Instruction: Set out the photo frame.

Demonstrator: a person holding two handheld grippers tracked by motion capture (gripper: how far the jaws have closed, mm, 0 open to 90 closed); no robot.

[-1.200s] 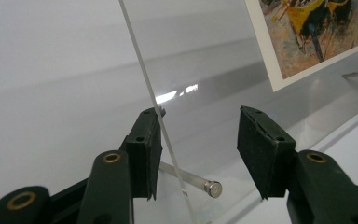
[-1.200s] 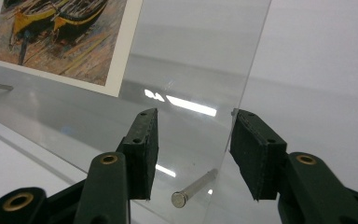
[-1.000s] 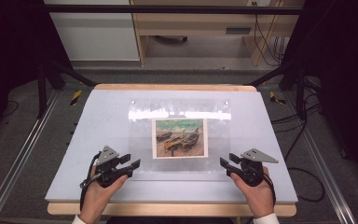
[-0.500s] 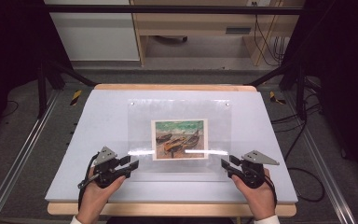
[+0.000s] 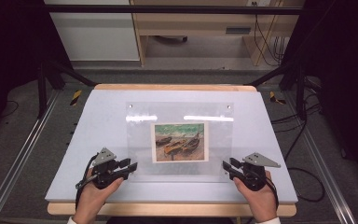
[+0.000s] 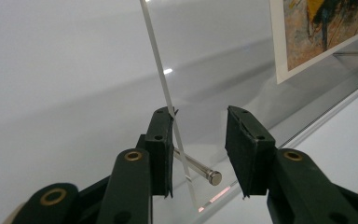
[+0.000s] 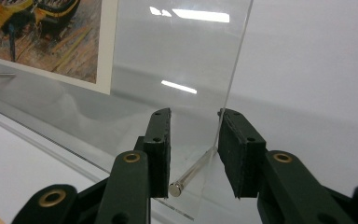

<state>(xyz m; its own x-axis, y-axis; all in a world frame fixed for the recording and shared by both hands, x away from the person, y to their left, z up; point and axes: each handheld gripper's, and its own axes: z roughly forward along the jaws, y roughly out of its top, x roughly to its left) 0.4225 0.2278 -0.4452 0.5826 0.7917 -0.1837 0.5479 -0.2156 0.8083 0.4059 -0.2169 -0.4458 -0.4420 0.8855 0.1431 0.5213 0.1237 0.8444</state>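
A clear acrylic sheet lies over a print of boats in the middle of the white table. My left gripper is at the sheet's near left corner and my right gripper at its near right corner. In the left gripper view, the left gripper is open, with the sheet's edge against one jaw and a short metal pin in the gap. The right gripper is also open around the sheet's corner and a metal pin.
A second clear edge runs under the sheet, along the table. Dark frame posts and aluminium rails flank the table. Cables lie on the floor at right. A wooden strip marks the near edge.
The bright glare band on the sheet slid toward the near edge, then returned to the far half, so the sheet's tilt changed. Both hands stayed at the near corners.
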